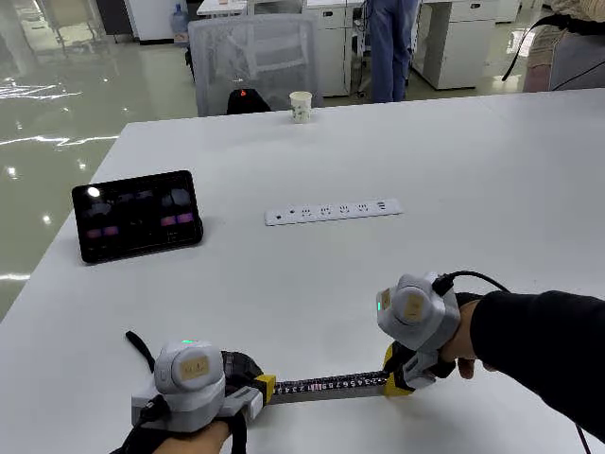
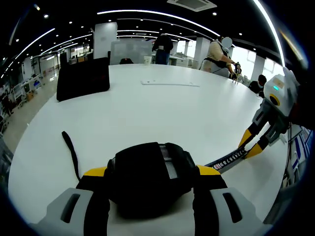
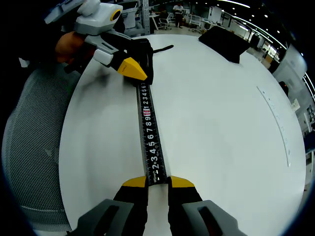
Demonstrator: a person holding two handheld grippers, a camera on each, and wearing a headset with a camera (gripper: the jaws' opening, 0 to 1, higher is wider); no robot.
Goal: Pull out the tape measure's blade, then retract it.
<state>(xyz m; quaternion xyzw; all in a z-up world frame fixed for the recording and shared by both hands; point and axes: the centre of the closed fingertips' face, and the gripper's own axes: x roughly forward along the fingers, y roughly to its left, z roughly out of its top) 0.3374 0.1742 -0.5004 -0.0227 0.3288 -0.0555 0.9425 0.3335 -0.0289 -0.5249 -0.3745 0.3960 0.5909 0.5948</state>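
Left gripper point(image 1: 251, 381), jaws closed on the tape measure case point(image 1: 238, 364), near the front edge of the white table point(image 1: 397, 142). From the case the blade point(image 1: 331, 385) lies flat, partly drawn, reaching rightward to the right gripper point(image 1: 394, 380), which pinches its tip. Step: pull-out, likely near complete; next, guiding the blade steadily back into the case.

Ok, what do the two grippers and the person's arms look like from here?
Both the left gripper and right gripper have rounded pale grey housings with a tan square patch, a small green light, and dark jaws tipped in yellow. A black cable loops off the right one. The arm behind it wears a black sleeve.
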